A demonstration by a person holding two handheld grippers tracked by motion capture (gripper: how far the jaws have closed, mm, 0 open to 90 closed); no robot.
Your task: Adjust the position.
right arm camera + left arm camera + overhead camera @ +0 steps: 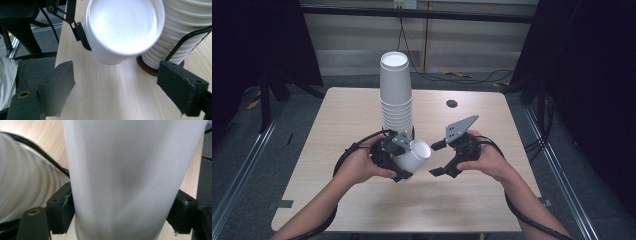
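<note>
Left hand-held gripper (404, 162) is pinching a single white cup (414, 156) tipped sideways, just over the desk (337, 125) beside the cup stack (395, 95). Right hand-held gripper (443, 157) is hovering opposite it, jaws spread, holding nothing.

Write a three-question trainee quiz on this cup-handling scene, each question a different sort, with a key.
1. True or false: the left gripper is shut on a single white cup.
2. Multiple choice: the right gripper is A) holding a cup, B) open with nothing between its jaws, C) gripping the cup stack.
3. Short answer: what stands upright on the table just behind the held cup?

Key
1. True; both pads press the cup's sides in the left gripper view.
2. B.
3. The tall cup stack, on a dark round base.
</note>
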